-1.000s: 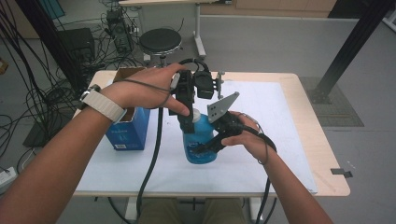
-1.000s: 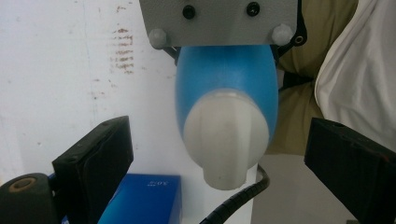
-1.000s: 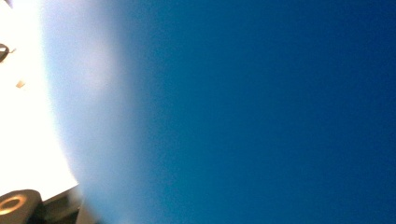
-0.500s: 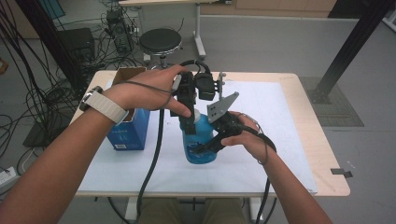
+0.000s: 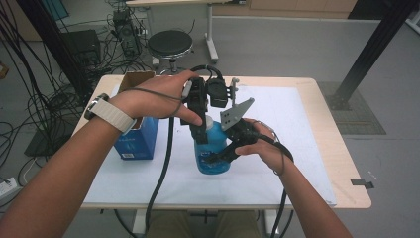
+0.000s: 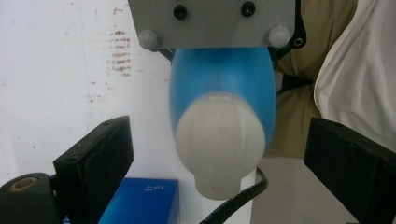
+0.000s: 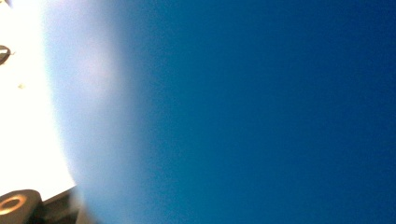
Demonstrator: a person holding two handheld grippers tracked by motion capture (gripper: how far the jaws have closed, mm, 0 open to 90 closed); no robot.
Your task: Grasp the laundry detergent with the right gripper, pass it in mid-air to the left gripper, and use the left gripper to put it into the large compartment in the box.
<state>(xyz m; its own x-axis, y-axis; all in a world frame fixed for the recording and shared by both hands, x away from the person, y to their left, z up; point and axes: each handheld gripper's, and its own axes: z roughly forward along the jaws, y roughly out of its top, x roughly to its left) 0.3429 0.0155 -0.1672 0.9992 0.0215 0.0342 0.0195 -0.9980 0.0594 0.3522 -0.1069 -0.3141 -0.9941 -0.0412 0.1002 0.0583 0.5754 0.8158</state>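
A blue bottle (image 5: 212, 157) with a white cap (image 5: 208, 122) stands upright on the white sheet at the table's middle. My right gripper (image 5: 220, 154) comes in from the right and is shut on the bottle's body; in the right gripper view the blue bottle (image 7: 257, 112) is pressed up close. My left gripper (image 5: 200, 133) hangs above the bottle and points down. In the left gripper view its jaws stand open on either side of the white cap (image 6: 219, 140), with a gap on both sides, and the blue bottle (image 6: 219, 74) lies beneath.
A blue box (image 5: 136, 139) stands left of the bottle, with an open cardboard box (image 5: 136, 78) behind it. The white sheet (image 5: 292, 139) covers most of the wooden table (image 5: 341, 148). A stool (image 5: 170, 43) and cables are on the floor beyond.
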